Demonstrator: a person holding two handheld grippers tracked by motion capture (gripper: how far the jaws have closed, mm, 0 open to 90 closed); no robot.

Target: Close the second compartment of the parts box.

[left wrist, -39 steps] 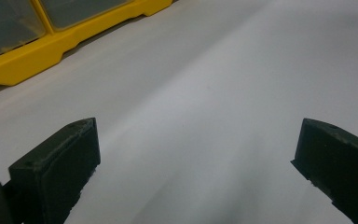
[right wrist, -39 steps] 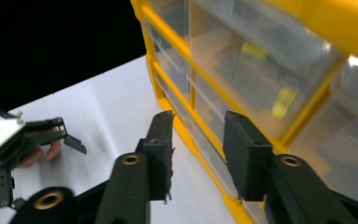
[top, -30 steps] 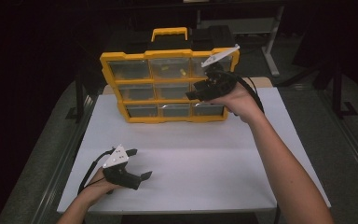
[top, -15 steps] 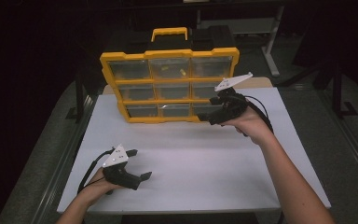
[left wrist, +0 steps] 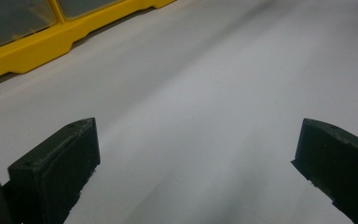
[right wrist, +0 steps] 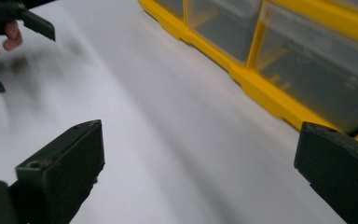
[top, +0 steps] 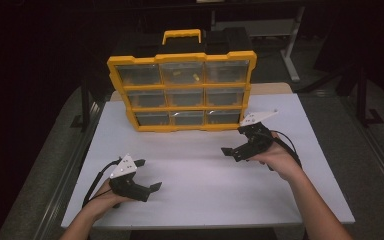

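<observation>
Yellow plastic nine-drawer organiser [top: 181,90], upper centre of white worktop [top: 205,190], upright. Rigid, bulky, probably light; lift by top handle [top: 181,35]. Left tongs [top: 150,175] wide, empty; right tongs [top: 232,145] just opened wide, empty.

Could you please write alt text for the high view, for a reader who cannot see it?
A person's two hands each hold a black gripper with open, empty jaws over a white table: the left gripper near the front left, the right gripper just before a yellow drawer organizer. The organizer stands upright at the table's back, with nine clear drawers and a yellow handle.
</observation>
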